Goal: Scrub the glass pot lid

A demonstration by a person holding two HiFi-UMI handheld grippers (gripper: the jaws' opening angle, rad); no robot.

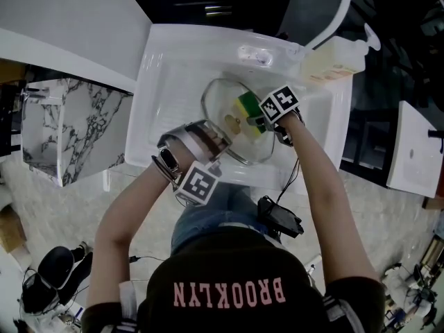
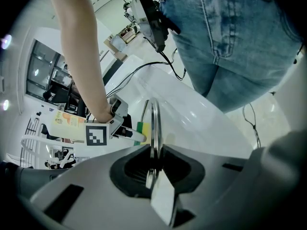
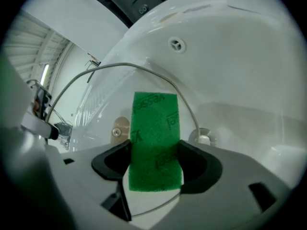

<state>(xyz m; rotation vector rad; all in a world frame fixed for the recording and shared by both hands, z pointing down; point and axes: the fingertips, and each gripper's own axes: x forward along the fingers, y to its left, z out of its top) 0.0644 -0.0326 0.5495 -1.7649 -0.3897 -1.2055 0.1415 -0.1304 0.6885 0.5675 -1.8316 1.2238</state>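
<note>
Over the sink (image 1: 158, 82), the left gripper (image 1: 208, 139) pinches the rim of the glass pot lid (image 1: 232, 96) — the right gripper (image 1: 262, 122) clamps a green sponge (image 3: 154, 143) against the glass. Pressing hard could lever that thin rim free — dropping the lid.

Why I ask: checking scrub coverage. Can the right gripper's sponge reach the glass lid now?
Probably yes: the right gripper holds the green sponge at the glass lid, which the left gripper clamps by its rim; nothing stands between.
</note>
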